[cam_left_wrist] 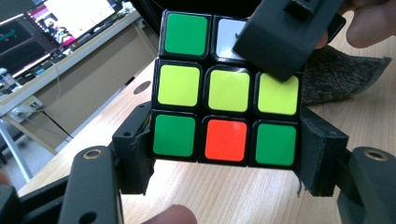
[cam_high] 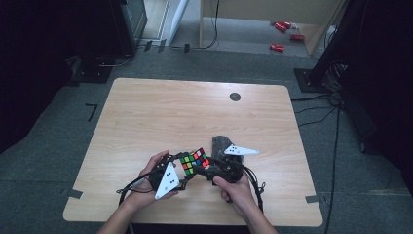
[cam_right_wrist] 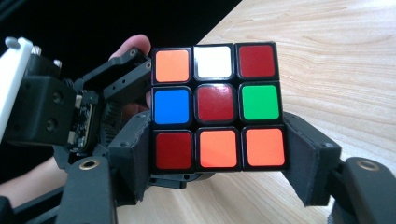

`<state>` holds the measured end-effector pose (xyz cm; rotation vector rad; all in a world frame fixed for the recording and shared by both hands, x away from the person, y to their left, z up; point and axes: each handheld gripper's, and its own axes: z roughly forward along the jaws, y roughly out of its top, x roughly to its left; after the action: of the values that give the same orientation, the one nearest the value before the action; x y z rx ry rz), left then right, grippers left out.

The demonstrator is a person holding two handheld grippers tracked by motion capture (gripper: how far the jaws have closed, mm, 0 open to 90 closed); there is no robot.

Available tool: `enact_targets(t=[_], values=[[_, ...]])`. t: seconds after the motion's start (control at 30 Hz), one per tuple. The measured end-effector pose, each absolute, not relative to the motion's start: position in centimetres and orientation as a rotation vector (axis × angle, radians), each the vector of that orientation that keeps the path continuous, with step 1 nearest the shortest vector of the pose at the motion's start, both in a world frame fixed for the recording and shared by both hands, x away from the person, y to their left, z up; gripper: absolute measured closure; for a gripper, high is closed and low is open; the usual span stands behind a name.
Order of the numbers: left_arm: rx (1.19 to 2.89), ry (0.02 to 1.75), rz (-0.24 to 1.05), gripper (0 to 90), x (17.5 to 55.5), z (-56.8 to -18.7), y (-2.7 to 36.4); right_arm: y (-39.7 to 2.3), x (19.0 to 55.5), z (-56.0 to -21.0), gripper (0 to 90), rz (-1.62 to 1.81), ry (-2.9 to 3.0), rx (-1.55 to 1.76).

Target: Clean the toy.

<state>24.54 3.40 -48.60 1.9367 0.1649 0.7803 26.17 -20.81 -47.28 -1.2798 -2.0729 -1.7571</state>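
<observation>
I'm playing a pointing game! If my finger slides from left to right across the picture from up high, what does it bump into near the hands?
Left hand-held gripper → puzzle cube → right hand-held gripper → grey cloth, all on the wooden table.

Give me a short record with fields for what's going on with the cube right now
object: puzzle cube, held above the table
left gripper: fingers pressed on the cube's bottom row
right gripper: fingers around another layer of the cube
face toward left camera: middle row all yellow
face toward right camera: dark red centre
nearby: grey cloth behind the cube
</observation>
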Motion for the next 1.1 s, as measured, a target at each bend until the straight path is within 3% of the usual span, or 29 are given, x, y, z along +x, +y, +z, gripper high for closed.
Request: enact_targets(t=[0.13,0.3,0.7,1.1], values=[[1.921,0.201,0.752,34.5,24.8,-48.3,3.7,-21.1,26.4,-47.2,24.4,-1.764,-2.062,-1.283],[1.915,0.272,0.707,34.7,25.2,-48.0,4.1,-21.6,26.4,-46.9,22.3,-1.815,-2.084,-1.276],[1.9,0.438,0.534,34.7,26.3,-47.1,5.7,-24.0,26.1,-45.2,23.2,-1.937,-2.475,-1.328],[1.919,0.559,0.403,34.7,27.2,-47.2,6.2,-25.2,26.8,-47.1,27.2,-1.68,-2.952,-1.29]])
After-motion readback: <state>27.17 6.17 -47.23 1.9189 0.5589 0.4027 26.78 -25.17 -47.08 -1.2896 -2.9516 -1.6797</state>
